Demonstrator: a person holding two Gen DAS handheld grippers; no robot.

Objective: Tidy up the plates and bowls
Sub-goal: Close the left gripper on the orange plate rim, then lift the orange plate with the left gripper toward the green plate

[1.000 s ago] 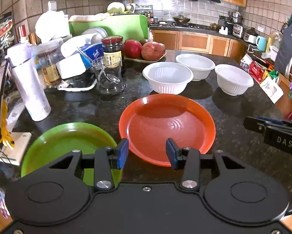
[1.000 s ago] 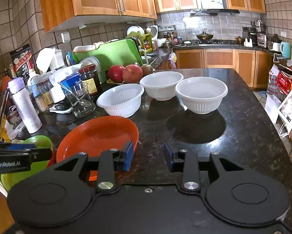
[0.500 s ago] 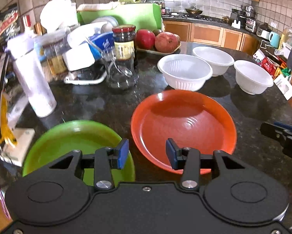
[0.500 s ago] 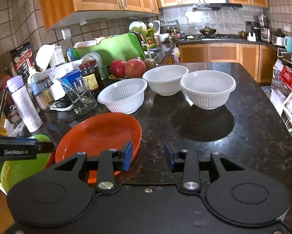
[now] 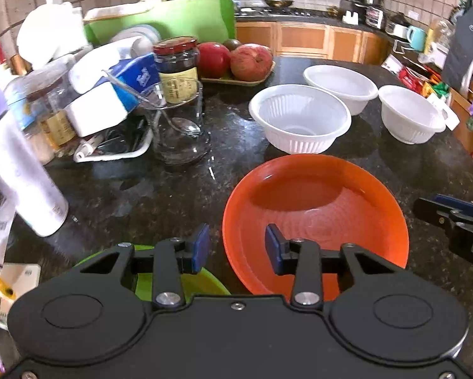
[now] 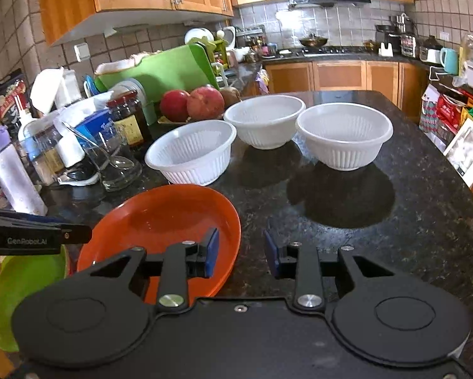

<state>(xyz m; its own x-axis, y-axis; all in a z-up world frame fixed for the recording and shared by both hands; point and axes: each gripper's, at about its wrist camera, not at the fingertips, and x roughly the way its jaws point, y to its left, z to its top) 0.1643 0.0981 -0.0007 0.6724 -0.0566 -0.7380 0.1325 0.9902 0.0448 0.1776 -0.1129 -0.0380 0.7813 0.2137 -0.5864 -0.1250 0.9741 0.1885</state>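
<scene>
An orange plate (image 5: 315,208) lies on the dark granite counter, also in the right wrist view (image 6: 163,221). A green plate (image 5: 204,281) lies left of it, mostly hidden under my left gripper; it shows in the right wrist view (image 6: 18,287). Three white ribbed bowls (image 5: 299,120) (image 5: 340,87) (image 5: 410,117) stand in a row behind, also in the right wrist view (image 6: 192,150) (image 6: 264,120) (image 6: 343,132). My left gripper (image 5: 236,248) is open and empty over the orange plate's left rim. My right gripper (image 6: 241,252) is open and empty at that plate's right rim.
Clutter fills the counter's left: a white bottle (image 5: 21,170), a glass with a spoon (image 5: 179,126), a dark jar (image 5: 176,60), a tissue box (image 5: 103,107). A tray of red fruit (image 5: 236,60) sits behind. The counter edge (image 6: 457,170) drops off at right.
My left gripper has moved forward and right, from over the green plate to the orange plate's left rim. My right gripper has drifted slightly forward. Both stay open.
</scene>
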